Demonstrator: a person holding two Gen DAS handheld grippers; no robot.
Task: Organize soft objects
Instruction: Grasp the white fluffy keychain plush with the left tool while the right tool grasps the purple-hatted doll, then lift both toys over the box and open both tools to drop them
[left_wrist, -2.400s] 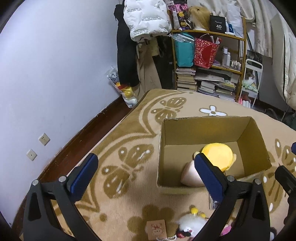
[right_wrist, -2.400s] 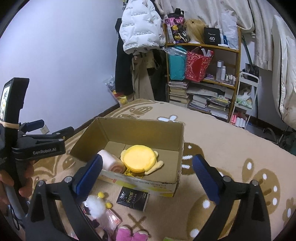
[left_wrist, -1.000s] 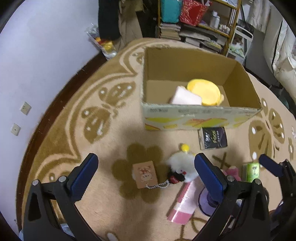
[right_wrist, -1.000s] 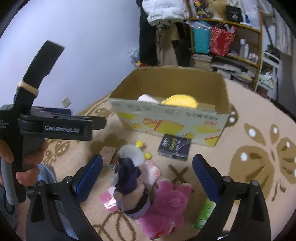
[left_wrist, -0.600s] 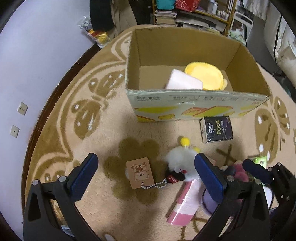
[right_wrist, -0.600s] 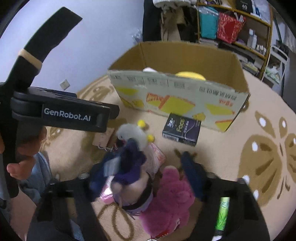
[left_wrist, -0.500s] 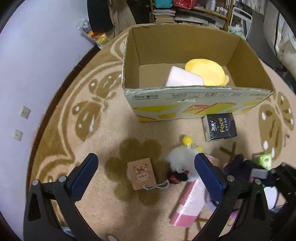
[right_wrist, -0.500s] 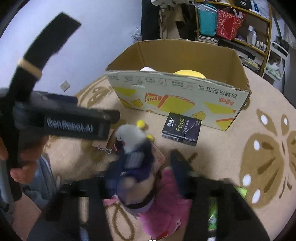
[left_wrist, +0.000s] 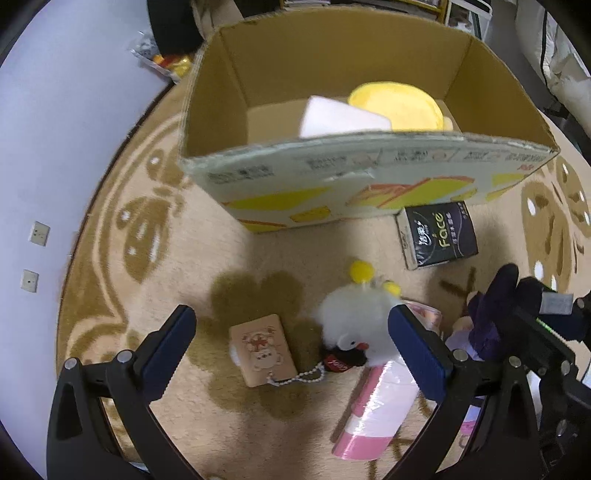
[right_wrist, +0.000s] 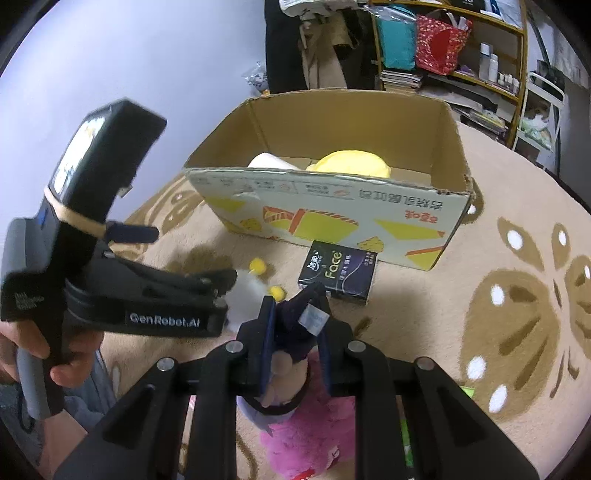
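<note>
Beige carpet w/ brown butterfly & flower motifs (right_wrist: 524, 266) covers most of the floor; a strip of dark wood floor (left_wrist: 107, 162) shows along its edge. Plain pale lilac wall (right_wrist: 155, 55) w/ two white wall sockets (left_wrist: 35, 254). Yellow-framed open shelf unit (right_wrist: 476, 48) at back, books, bottles, teal & red bags; dark coats (right_wrist: 284, 44) hang beside it.
</note>
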